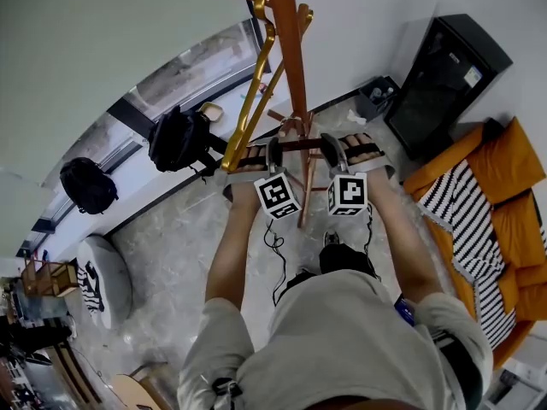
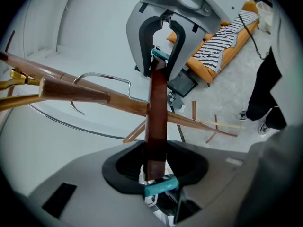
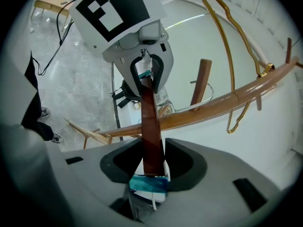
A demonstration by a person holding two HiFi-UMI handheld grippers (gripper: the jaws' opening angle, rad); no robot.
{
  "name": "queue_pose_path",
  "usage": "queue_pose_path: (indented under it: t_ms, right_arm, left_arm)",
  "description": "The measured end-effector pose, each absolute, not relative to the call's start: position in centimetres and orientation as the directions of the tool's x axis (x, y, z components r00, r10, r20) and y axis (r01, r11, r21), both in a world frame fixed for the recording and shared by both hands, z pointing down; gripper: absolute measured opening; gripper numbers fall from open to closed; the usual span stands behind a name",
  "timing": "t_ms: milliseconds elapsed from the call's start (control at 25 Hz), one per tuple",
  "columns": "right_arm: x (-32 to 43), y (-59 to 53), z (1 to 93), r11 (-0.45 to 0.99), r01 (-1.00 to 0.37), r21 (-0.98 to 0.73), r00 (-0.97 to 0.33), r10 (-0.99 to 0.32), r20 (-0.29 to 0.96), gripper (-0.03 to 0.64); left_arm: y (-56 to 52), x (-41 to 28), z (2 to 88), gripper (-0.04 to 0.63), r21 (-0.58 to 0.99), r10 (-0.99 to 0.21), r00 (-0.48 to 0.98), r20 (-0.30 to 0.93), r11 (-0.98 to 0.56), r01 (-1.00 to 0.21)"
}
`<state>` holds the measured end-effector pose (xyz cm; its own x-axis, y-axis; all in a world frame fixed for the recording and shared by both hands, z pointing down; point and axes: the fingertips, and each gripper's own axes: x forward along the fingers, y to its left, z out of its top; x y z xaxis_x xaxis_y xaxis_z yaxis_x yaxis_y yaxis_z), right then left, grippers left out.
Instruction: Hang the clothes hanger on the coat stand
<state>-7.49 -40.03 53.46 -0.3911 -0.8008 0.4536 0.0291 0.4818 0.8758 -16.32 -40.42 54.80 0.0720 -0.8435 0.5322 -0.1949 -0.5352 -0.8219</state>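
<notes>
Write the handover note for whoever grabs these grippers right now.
Left gripper: shut on one end of the wooden hanger.
Right gripper: shut on the other end.
Things: hanger held crosswise close to the coat stand pole, its wire hook beside the pole. A gold hanger already hangs from an upper peg.
Done: hanger is up at the stand.
Left: get the hook over a peg, then open both grippers.

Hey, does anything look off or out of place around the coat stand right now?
Nothing looks damaged or spilled. The one thing out of place is the wooden hanger, which is not yet on the coat stand: the left gripper and right gripper both clamp it. A gold hanger hangs from a peg.
</notes>
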Motion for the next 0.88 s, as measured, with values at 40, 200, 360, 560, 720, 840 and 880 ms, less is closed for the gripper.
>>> queue_pose_path:
  t_ms: [40, 200, 360, 560, 720, 840, 880]
  right_arm:
    - [-7.5, -40.2, 53.5, 0.482, 0.03, 0.875, -0.391, -0.8, 0.455, 0.141]
    - [-7.4, -40.7, 53.9, 0.489, 0.033, 0.872, -0.392, -0.796, 0.461, 0.14]
    - [-7.4, -41.3, 54.5, 0.495, 0.038, 0.868, -0.388, -0.793, 0.469, 0.141]
    - [-7.6, -41.9, 55.1, 0.494, 0.037, 0.869, -0.386, -0.795, 0.468, 0.141]
    - [-7.6, -42.4, 55.3, 0.487, 0.03, 0.873, -0.381, -0.802, 0.461, 0.141]
    - [-7.4, -42.7, 55.6, 0.48, 0.029, 0.877, -0.375, -0.808, 0.455, 0.14]
    - [-7.4, -42.7, 55.7, 0.478, 0.028, 0.878, -0.374, -0.81, 0.452, 0.14]
  left_arm:
    - [-40.6, -16.3, 54.9, 0.146, -0.822, -0.843, 0.069, 0.533, -0.535, -0.195]
    - [-41.0, -16.2, 55.2, 0.146, -0.818, -0.84, 0.065, 0.539, -0.54, -0.198]
    - [-41.5, -16.3, 55.7, 0.146, -0.816, -0.838, 0.057, 0.542, -0.542, -0.203]
    - [-42.0, -16.5, 56.3, 0.146, -0.824, -0.847, 0.051, 0.529, -0.527, -0.207]
    - [-42.5, -16.5, 56.4, 0.147, -0.839, -0.861, 0.052, 0.505, -0.504, -0.206]
    - [-42.7, -16.4, 56.7, 0.147, -0.85, -0.872, 0.054, 0.487, -0.488, -0.199]
    - [-42.8, -16.4, 56.8, 0.147, -0.853, -0.875, 0.054, 0.482, -0.482, -0.199]
